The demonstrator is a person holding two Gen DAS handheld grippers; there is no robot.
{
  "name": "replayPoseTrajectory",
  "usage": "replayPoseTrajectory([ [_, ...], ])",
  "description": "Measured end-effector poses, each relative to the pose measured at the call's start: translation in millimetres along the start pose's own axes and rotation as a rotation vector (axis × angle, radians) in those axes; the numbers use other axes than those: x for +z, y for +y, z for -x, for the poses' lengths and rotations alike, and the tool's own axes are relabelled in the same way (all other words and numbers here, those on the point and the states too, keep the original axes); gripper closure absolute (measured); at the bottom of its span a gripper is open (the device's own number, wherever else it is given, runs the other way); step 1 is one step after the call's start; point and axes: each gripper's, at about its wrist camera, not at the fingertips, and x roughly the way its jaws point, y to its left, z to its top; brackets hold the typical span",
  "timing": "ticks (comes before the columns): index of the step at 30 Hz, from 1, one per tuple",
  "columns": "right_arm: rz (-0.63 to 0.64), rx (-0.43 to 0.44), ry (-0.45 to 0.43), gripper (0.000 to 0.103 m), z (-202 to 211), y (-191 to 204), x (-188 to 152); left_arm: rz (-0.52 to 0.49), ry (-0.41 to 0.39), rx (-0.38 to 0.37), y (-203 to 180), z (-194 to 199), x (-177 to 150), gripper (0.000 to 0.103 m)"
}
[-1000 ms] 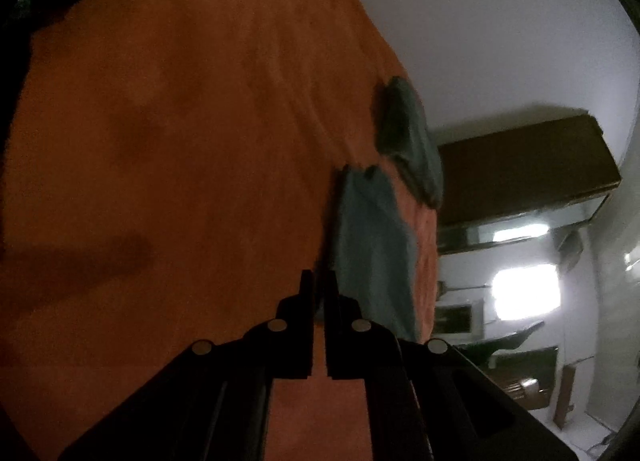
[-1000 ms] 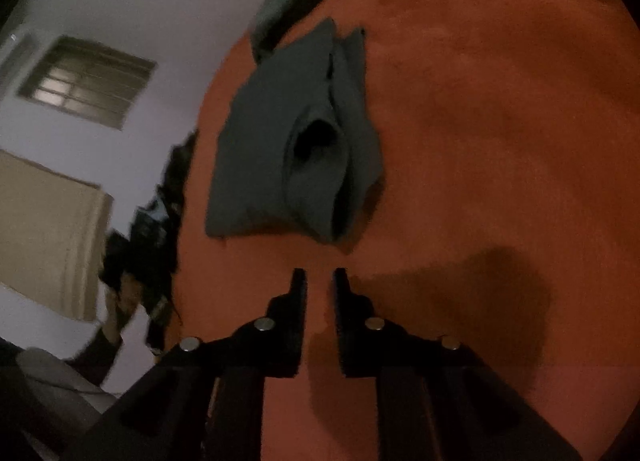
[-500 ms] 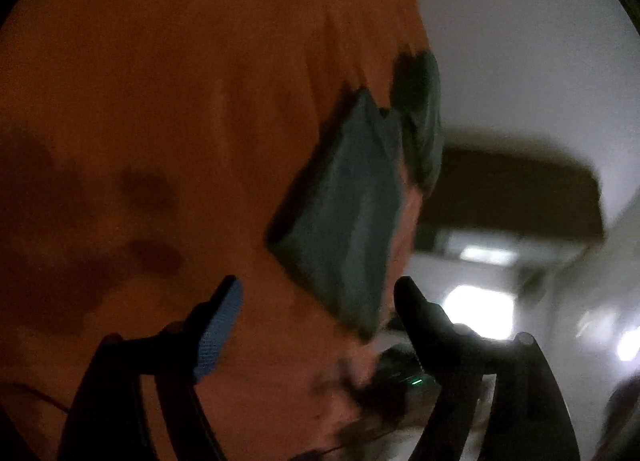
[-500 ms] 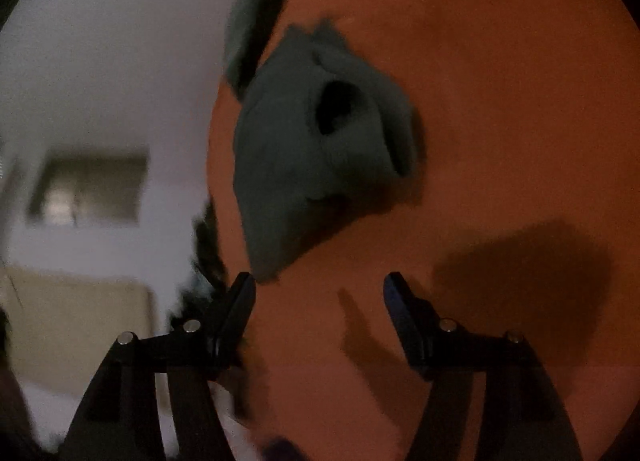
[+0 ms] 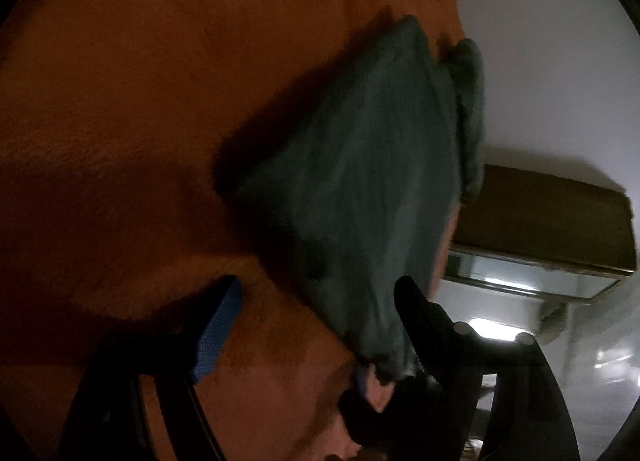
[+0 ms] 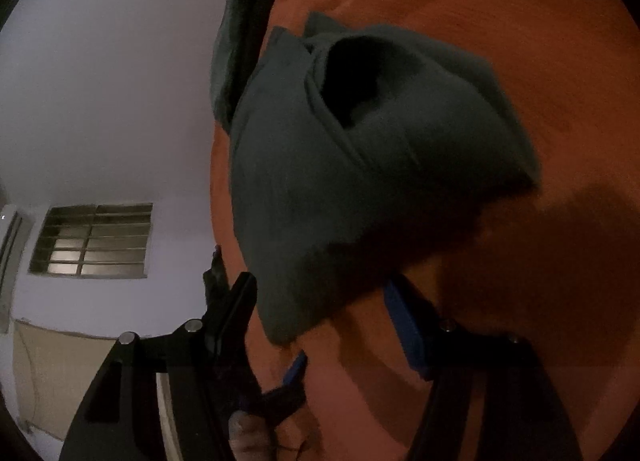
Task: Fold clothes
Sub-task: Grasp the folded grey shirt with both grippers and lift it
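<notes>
Orange bedspread (image 5: 160, 121) fills the left wrist view, and we see the dark teal garment (image 5: 360, 181) lying on it near the bed's edge, partly folded, with a second teal bundle (image 5: 470, 109) just beyond it at the edge. Left gripper (image 5: 320, 301) comes in tilted downward and rolled, jaws spread wide and just opened; the garment's near corner sits between them, close against the right finger, but the pads are not pressing, so nothing is held. We read this as lining up to pinch that corner for the next fold. A bit of a hand shows below the corner, blurred.

Right wrist view: same garment (image 6: 360, 165) seen from the other side, top layers bunched with a dark open pocket of cloth, so the fold is loose, not flat. Right gripper (image 6: 324, 301) is angled down and rolled, jaws about half spread, just opened too; the garment's lower corner hangs between them, untouched as far as we can tell. Second bundle (image 6: 244, 21) sits past the garment at the bed's edge. Window (image 6: 92, 239) on the wall behind.
</notes>
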Motion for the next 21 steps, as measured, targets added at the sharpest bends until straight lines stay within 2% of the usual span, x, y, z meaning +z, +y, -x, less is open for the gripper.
replayPoseTrajectory([
  [1, -0.008, 0.006, 0.002, 0.039, -5, 2, 2, 0.012, -0.018, -0.006, 0, -1, -2, 0.021],
  [4, -0.031, 0.015, 0.012, 0.058, -22, 11, 9, 0.069, -0.059, -0.031, -2, -2, -7, 0.020],
  [6, -0.070, 0.055, 0.012, 0.086, -26, 18, 9, 0.108, -0.080, -0.046, 0, -1, -9, 0.020],
  [7, -0.097, 0.087, 0.005, 0.087, -24, 21, 9, 0.141, -0.093, -0.059, 1, -1, -11, 0.020],
  [10, -0.202, 0.219, -0.011, 0.091, -15, 23, 5, 0.323, -0.148, -0.139, 16, 1, -16, 0.020],
  [12, -0.249, 0.250, -0.010, 0.091, -10, 23, 1, 0.423, -0.170, -0.176, 21, 1, -20, 0.020],
  [15, -0.312, 0.259, 0.000, 0.091, -7, 22, -4, 0.442, -0.162, -0.211, 17, -1, -22, 0.021],
  [16, -0.315, 0.256, 0.003, 0.091, -7, 23, -6, 0.425, -0.155, -0.226, 14, 1, -20, 0.030],
  [17, -0.312, 0.253, 0.006, 0.091, -6, 24, -7, 0.396, -0.148, -0.228, 11, 4, -16, 0.057],
  [20, -0.259, 0.213, 0.021, 0.092, -4, 24, -10, 0.307, -0.126, -0.233, 1, 14, -2, 0.084],
  [21, -0.240, 0.199, 0.026, 0.092, -3, 24, -11, 0.282, -0.122, -0.236, -1, 18, 3, 0.088],
])
